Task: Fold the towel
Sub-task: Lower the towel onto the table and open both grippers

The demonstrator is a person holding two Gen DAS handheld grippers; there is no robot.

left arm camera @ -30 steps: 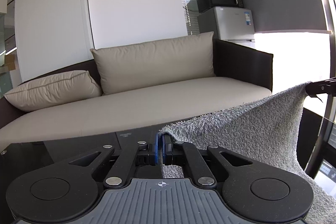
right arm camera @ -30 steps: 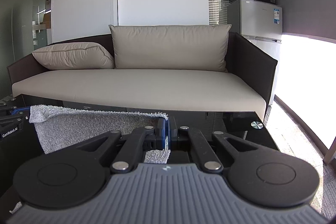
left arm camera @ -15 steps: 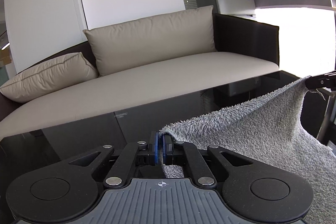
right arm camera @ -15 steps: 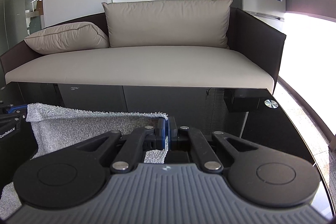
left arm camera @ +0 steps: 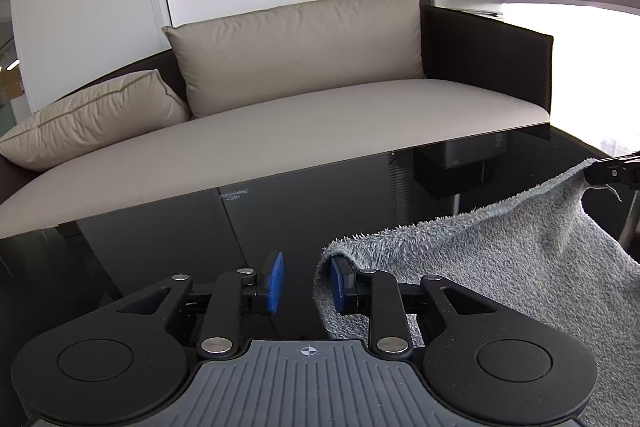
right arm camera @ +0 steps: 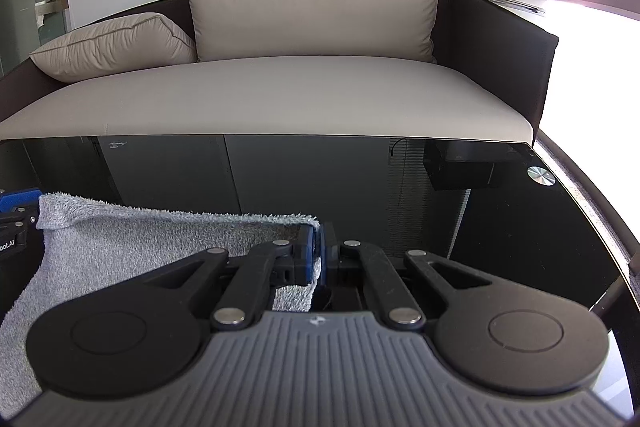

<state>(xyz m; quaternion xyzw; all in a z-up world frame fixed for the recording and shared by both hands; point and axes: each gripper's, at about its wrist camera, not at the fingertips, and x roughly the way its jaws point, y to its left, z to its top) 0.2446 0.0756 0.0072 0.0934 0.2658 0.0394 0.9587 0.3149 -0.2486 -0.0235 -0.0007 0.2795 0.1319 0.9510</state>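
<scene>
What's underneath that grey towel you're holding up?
Under the towel lies the black glass table, bare ahead of it. The right gripper pinches one corner; the open left gripper has fabric draped over one pad. Beneath the cloth is hidden.

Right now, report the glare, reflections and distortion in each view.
Left wrist view: window at right blown out white; glass table mirrors the room; fisheye bends the sofa. Right wrist view: the same window glare, a table reflection, sharp towel.

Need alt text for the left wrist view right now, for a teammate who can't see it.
The left gripper is open over a black glass table, with a corner of the grey towel draped over its right finger only. The right gripper pinches the towel's far corner; a beige sofa sits behind.
</scene>
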